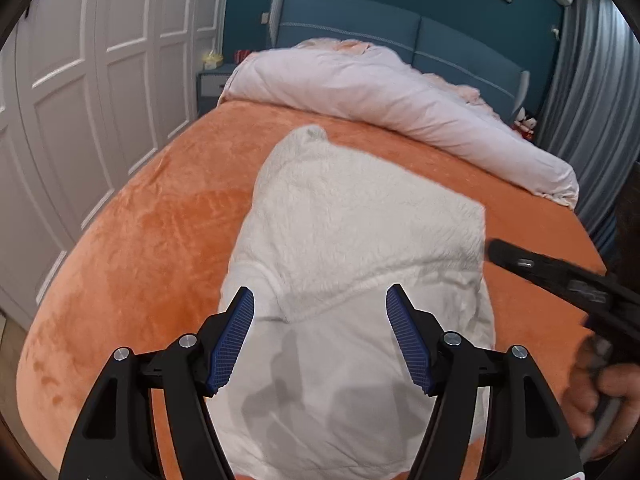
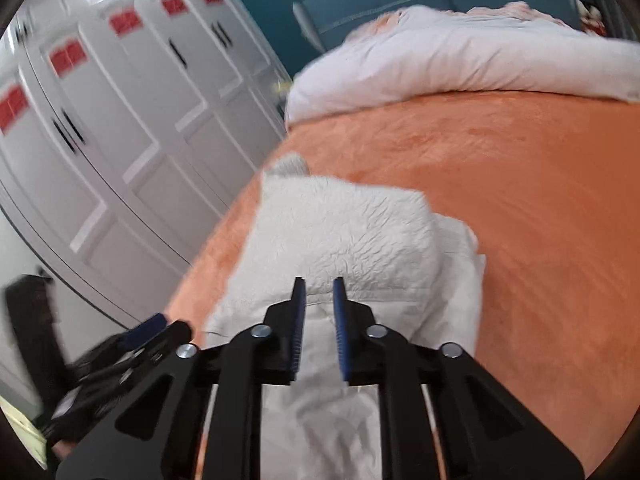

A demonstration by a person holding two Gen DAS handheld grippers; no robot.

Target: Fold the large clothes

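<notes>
Left gripper (image 1: pixel 320 300) hovers spread wide, empty, over the near end of the white fleece garment (image 1: pixel 360 240), which lies mid-bed on the orange blanket (image 1: pixel 140 240). Right gripper (image 2: pixel 319 292) is above the same garment w/ fingers nearly together but a gap showing, nothing pinched. Looks well along: already a compact multi-layer bundle, approx 1 last fold or tidy left.

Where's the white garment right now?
The white garment lies folded on the orange bedspread, just ahead of both tongs in both wrist views, short of the rolled duvet.
</notes>
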